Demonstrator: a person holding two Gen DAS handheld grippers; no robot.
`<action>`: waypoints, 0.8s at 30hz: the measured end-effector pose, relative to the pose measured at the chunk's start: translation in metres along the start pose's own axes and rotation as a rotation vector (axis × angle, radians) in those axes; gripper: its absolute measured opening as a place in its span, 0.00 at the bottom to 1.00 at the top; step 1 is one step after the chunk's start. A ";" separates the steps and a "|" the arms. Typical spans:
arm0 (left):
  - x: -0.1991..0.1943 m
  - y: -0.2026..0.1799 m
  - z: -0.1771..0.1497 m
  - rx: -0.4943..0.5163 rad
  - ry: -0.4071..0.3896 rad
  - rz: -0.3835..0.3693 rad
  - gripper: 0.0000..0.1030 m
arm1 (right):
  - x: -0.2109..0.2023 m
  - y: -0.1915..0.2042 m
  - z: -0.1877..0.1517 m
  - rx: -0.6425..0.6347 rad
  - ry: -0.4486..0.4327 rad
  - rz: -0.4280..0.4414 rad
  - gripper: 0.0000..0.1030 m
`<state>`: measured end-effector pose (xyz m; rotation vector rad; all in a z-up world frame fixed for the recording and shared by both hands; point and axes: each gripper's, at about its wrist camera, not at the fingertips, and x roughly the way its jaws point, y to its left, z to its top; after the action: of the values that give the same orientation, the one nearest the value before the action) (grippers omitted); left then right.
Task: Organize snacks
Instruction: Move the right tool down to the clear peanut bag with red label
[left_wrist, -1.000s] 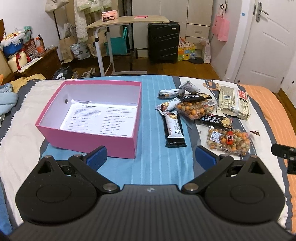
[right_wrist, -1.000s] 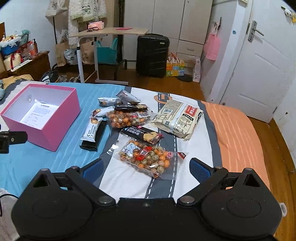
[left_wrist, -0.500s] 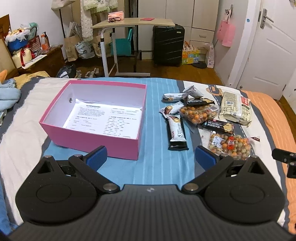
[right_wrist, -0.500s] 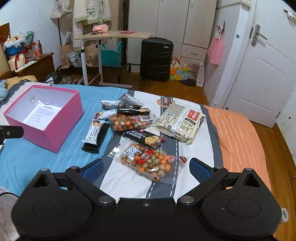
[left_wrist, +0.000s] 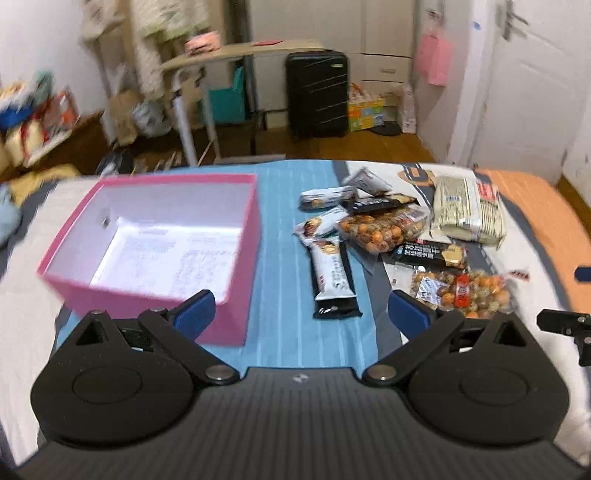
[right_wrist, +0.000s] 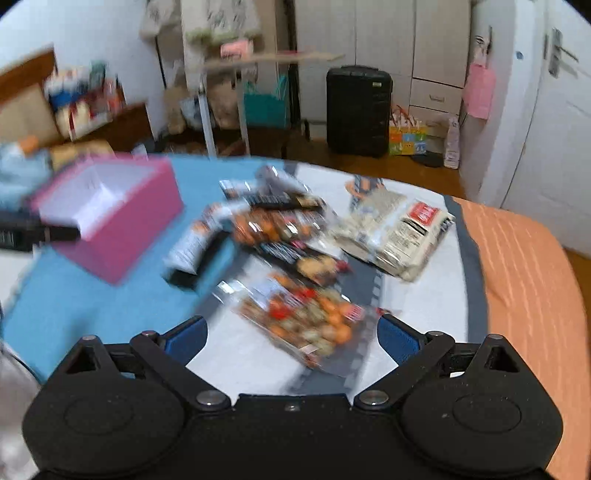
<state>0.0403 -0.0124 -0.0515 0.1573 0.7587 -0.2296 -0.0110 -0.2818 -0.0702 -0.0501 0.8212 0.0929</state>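
An open pink box (left_wrist: 236, 258) with a printed sheet inside sits on the bed, left of a spread of snacks; it also shows in the right wrist view (right_wrist: 122, 236). The snacks include a black-and-white bar (left_wrist: 334, 275), two clear bags of coloured nuts (left_wrist: 380, 229) (left_wrist: 465, 288), a dark biscuit pack (left_wrist: 428, 254) and a beige noodle pack (left_wrist: 467, 210). My left gripper (left_wrist: 301, 314) is open and empty above the blue stripe, between box and bar. My right gripper (right_wrist: 291, 332) is open and empty just short of the near nut bag (right_wrist: 306, 321).
The bed (left_wrist: 288, 332) has blue, white, grey and orange stripes. Beyond its far edge stand a rolling desk (left_wrist: 207, 62), a black suitcase (left_wrist: 317, 96) and a white door (left_wrist: 528, 92). Clutter fills the left side of the room. The right wrist view is blurred.
Both grippers have moved forward and lower toward the bed, so box and snacks look larger. The views are now motion blurred. Both stay open and empty.
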 end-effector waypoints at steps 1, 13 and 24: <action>0.011 -0.008 -0.001 0.034 0.004 -0.002 0.99 | 0.008 -0.001 -0.006 -0.030 0.000 -0.017 0.97; 0.127 -0.091 0.000 0.147 0.026 -0.122 0.99 | 0.082 -0.021 -0.058 -0.043 0.068 -0.078 0.91; 0.198 -0.094 -0.009 -0.093 0.222 -0.344 0.99 | 0.119 -0.015 -0.057 -0.085 -0.041 -0.032 0.93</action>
<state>0.1485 -0.1306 -0.2010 -0.0382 1.0148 -0.5082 0.0294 -0.2943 -0.1959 -0.1409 0.7749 0.0987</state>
